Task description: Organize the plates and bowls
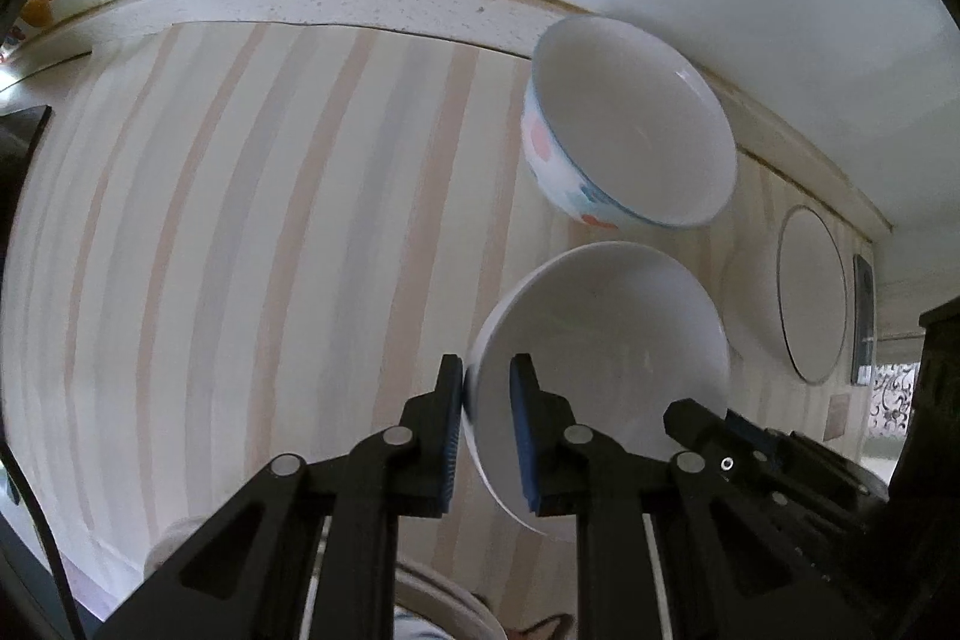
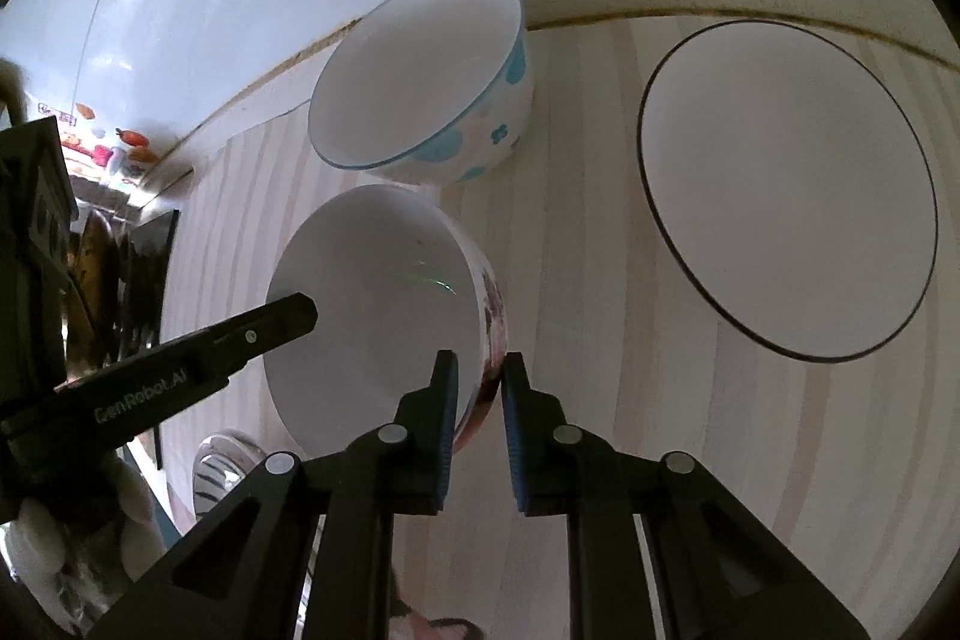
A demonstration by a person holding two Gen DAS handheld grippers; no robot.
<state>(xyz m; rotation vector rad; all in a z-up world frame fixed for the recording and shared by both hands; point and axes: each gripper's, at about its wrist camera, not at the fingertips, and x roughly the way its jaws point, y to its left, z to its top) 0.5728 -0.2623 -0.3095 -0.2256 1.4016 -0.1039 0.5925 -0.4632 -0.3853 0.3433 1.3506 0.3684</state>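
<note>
Left gripper (image 1: 487, 403) and right gripper (image 2: 480, 391) each straddle the rim of the same near bowl (image 1: 606, 334) — one finger inside the white interior, one against the outer wall, on opposite sides. In the right wrist view the inner pad (image 2: 447, 400) lies against the inner wall, while the outer finger stands just beside the patterned outer wall; whether either grip is fully clamped cannot be told. The bowl is tilted, its mouth turned toward both cameras, above a striped mat (image 1: 252, 232). Just beyond it, near the wall, sits a second bowl (image 2: 426, 82) with a blue rim and blue and pink spots. Farther right, apart from both bowls, lies a dark-rimmed plate (image 2: 786, 196) — flat on the mat.
</note>
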